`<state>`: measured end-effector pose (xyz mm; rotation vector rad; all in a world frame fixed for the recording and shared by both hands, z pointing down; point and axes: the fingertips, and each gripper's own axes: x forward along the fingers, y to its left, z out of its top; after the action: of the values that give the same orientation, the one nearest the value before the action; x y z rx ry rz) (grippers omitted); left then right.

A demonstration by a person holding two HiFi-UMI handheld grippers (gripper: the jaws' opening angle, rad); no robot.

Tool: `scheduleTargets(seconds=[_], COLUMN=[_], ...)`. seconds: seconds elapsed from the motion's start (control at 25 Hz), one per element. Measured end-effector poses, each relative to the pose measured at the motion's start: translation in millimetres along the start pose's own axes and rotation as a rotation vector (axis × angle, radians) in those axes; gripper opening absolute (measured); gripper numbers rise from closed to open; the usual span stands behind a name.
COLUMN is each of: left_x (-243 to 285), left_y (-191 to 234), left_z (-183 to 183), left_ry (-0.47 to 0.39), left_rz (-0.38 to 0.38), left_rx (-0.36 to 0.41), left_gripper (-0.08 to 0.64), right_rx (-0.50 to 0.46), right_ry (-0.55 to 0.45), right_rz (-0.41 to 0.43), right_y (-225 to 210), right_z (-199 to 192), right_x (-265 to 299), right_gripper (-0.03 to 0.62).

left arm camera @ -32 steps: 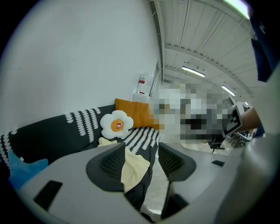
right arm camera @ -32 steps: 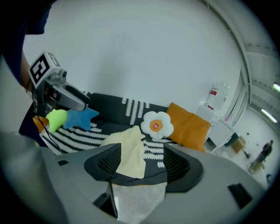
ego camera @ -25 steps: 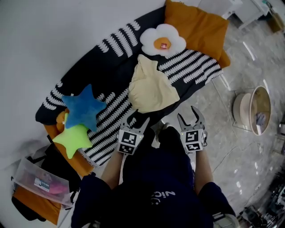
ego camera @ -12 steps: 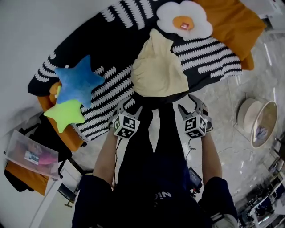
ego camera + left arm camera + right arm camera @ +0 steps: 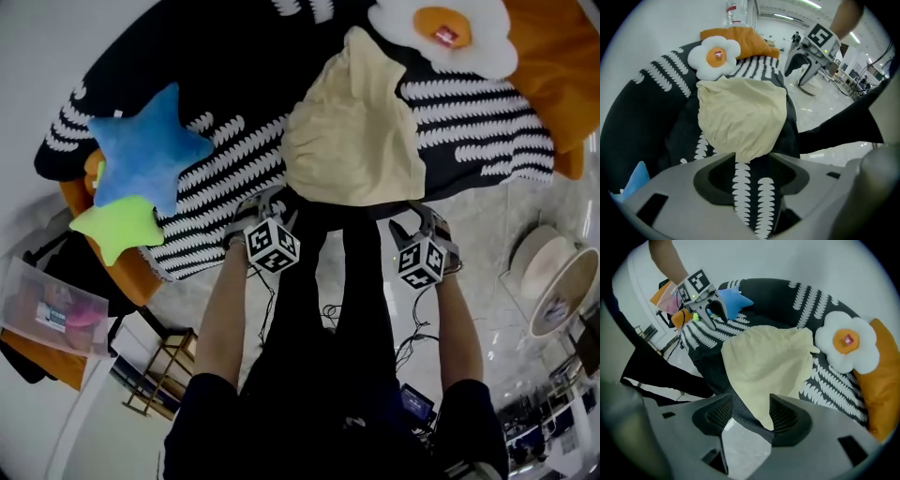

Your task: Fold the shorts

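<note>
Cream shorts (image 5: 352,131) lie crumpled on a black blanket with white stripes (image 5: 216,178). My left gripper (image 5: 266,203) hangs at the shorts' near left edge. In the left gripper view the hem of the shorts (image 5: 740,117) dips between the left gripper's (image 5: 750,168) closing jaws, and the pads do not press it. My right gripper (image 5: 421,217) is at the near right corner. There a pointed corner of the shorts (image 5: 764,362) hangs between the right gripper's (image 5: 750,416) closing jaws, untouched by the pads.
A fried-egg pillow (image 5: 441,33) and an orange cushion (image 5: 562,56) lie beyond the shorts. Blue (image 5: 145,150) and green (image 5: 117,230) star cushions sit at the left. A round basket (image 5: 562,286) stands on the marble floor at the right, a clear bag (image 5: 47,309) at the left.
Both grippers have dropped and tipped downward to the near edge of the shorts. The head camera has leaned in over the blanket, so everything sits larger and closer.
</note>
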<state>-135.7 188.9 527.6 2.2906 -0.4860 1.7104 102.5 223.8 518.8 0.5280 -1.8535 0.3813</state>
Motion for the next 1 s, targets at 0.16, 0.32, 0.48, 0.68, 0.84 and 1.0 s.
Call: scheduleTargets(seconds=[0.16, 0.32, 0.48, 0.68, 0.84, 1.0], left_x=[34, 60, 80, 91, 94, 96], left_y=[4, 6, 6, 5, 5, 4], left_z=[-16, -25, -32, -15, -8, -8], left_ry=[0.028, 0.073, 0.104, 0.090, 0.099, 0.095], left_rz=[0.042, 0.073, 0.071, 0.034, 0.031, 0.012], left_rx=[0.000, 0.111, 0.234, 0.182, 0.210, 0.208], left_gripper=[0.193, 0.199, 0.201, 0.199, 0.201, 0.195], right_rx=[0.032, 0.024, 0.050, 0.045, -0.076, -0.172], right_ry=[0.018, 0.033, 0.027, 0.031, 0.069, 0.154], right_rz=[0.006, 0.018, 0.021, 0.026, 0.018, 0.011], right_y=[-2, 0, 1, 5, -2, -17], right_z=[-15, -27, -34, -38, -50, -75], right_x=[25, 41, 52, 59, 65, 76], right_gripper=[0.245, 0.242, 0.240, 0.238, 0.238, 0.238])
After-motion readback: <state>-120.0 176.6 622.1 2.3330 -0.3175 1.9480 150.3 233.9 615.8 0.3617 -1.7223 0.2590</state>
